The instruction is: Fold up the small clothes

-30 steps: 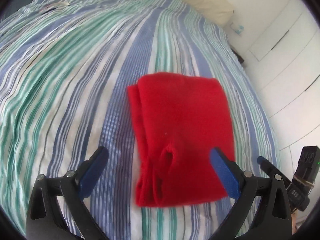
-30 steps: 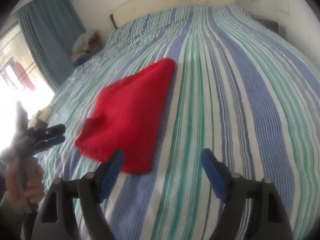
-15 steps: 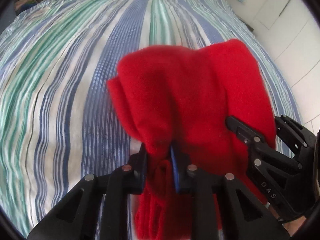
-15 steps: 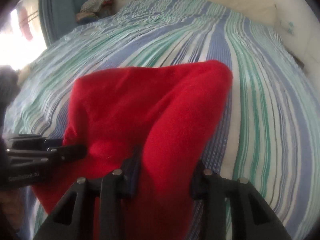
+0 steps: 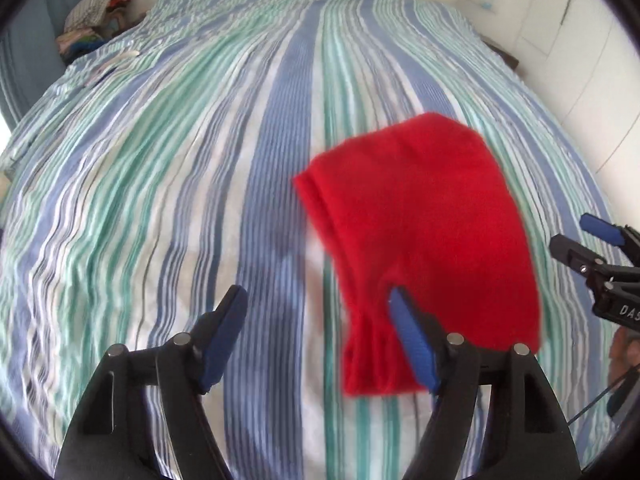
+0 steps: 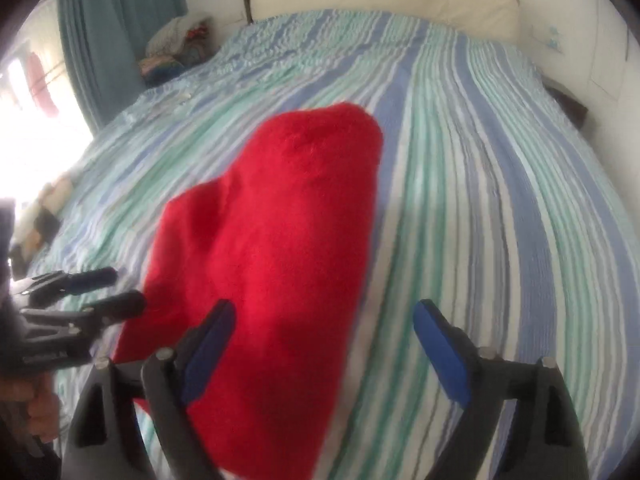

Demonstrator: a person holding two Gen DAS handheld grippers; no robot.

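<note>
On the bed [image 5: 280, 128], whose cover runs in blue, green and white stripes, lies one red garment [image 5: 424, 232], a soft fleecy piece folded into a rough rectangle with a rounded far end and a narrow ribbed strip at its near edge. It is the only piece of clothing on the cover near the grippers; a heap of other cloth [image 6: 176, 52] sits past the bed's far corner, too blurred to count or name.

There are two grippers, each with two black arms tipped by blue pads. The left gripper [image 5: 320, 332] has its fingers [image 5: 224, 332] spread and widening, with bare striped cover between them; the right-hand pad overlaps the garment's near edge, though it does not seem to press on it. The right gripper [image 6: 320, 344] also has its fingers [image 6: 440, 348] spread and widening; the garment's near part lies between them, close beside the left pad, and no pinch shows.

The garment's nearest corner is cut off by the lower frame edge in the right wrist view, and its outline is smeared. A padded cream headboard [image 6: 380, 4] closes the bed's far end, with a blue curtain [image 6: 116, 24] to the left of it. One hand [image 6: 40, 408] shows partly at the frame edge beside the bed.
</note>
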